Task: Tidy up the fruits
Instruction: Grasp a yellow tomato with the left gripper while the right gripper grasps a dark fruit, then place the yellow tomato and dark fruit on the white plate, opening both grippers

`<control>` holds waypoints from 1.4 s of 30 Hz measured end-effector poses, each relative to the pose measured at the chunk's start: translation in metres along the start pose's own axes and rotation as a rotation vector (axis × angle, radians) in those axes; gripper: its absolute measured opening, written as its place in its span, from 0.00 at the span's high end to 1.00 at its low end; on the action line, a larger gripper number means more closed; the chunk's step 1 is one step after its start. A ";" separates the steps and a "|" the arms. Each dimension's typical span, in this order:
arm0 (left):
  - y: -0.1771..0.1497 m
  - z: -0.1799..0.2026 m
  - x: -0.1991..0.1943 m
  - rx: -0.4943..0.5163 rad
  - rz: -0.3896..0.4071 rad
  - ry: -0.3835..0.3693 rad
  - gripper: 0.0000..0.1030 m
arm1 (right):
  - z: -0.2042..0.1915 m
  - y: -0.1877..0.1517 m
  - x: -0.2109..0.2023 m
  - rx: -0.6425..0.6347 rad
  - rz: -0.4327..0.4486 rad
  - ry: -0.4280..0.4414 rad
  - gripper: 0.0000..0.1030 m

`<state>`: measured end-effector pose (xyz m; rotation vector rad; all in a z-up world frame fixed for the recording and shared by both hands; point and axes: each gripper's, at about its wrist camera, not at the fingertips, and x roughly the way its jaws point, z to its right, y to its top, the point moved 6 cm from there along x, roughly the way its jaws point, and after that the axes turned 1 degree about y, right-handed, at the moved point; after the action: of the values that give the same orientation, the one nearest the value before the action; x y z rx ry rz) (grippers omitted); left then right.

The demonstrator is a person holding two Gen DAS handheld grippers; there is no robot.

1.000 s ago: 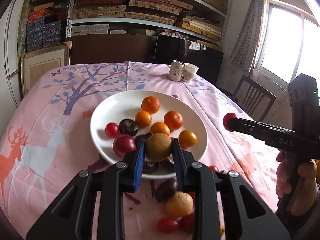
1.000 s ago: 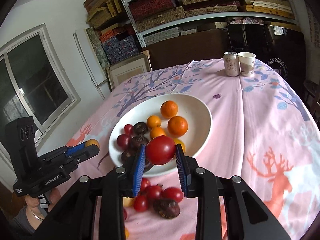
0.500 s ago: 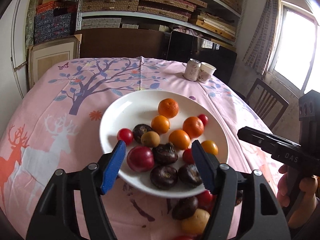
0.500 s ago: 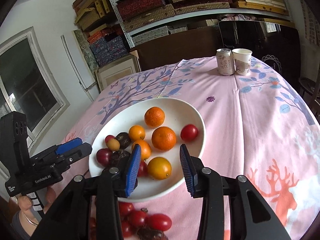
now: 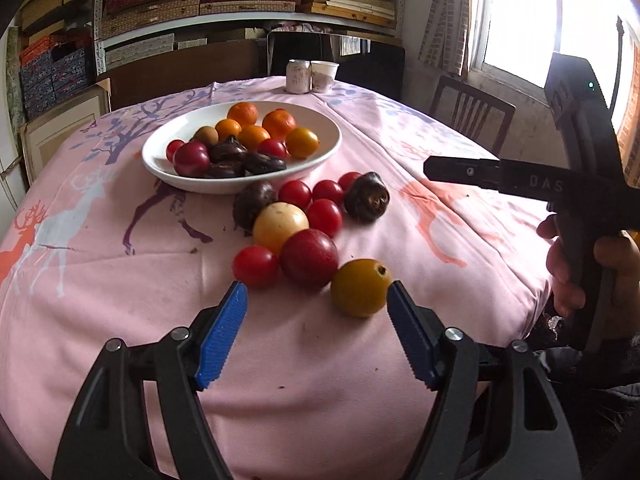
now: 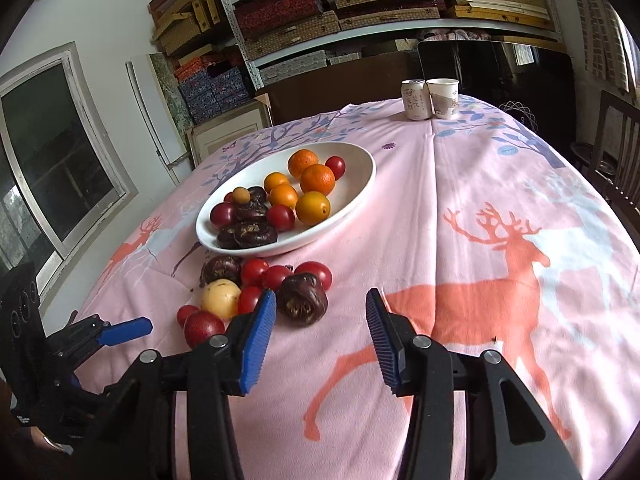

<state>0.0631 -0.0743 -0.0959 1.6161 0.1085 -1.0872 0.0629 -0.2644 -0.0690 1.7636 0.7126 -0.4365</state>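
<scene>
Just ahead of my left gripper, a bit right of centre, sits the yellow-orange fruit on the tablecloth. Jaws opening, nothing in them. My right gripper is opening empty too, closer to the dark fruit.

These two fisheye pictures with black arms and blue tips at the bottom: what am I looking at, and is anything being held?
No robot: a person holds a hand-operated two-finger gripper in each hand, each with a camera looking along its fingers. One picture comes from the left gripper, the other from the right gripper. On the pink tablecloth stands a white plate of oranges, tomatoes and dark fruits, with loose fruit before it, including a yellow fruit and a dark fruit. Both grippers' jaws are opening, with nothing between them.
</scene>
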 end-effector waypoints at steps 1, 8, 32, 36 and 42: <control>-0.002 0.004 0.002 0.000 -0.006 -0.004 0.32 | -0.001 -0.003 -0.002 0.002 -0.002 0.003 0.54; -0.003 0.023 0.027 -0.018 -0.035 0.050 0.46 | 0.002 -0.011 -0.009 0.016 -0.002 0.002 0.54; -0.001 -0.042 -0.017 -0.148 0.067 0.182 0.65 | -0.040 0.002 0.063 -0.236 -0.124 -0.170 0.54; -0.005 -0.045 -0.007 -0.153 0.040 0.195 0.65 | -0.041 0.003 0.083 -0.265 -0.167 -0.218 0.59; -0.004 -0.049 -0.001 -0.159 0.030 0.200 0.65 | -0.035 0.006 0.069 -0.203 -0.109 -0.157 0.60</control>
<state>0.0885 -0.0321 -0.1005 1.5735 0.2946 -0.8694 0.1163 -0.2148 -0.0966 1.4879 0.7170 -0.5512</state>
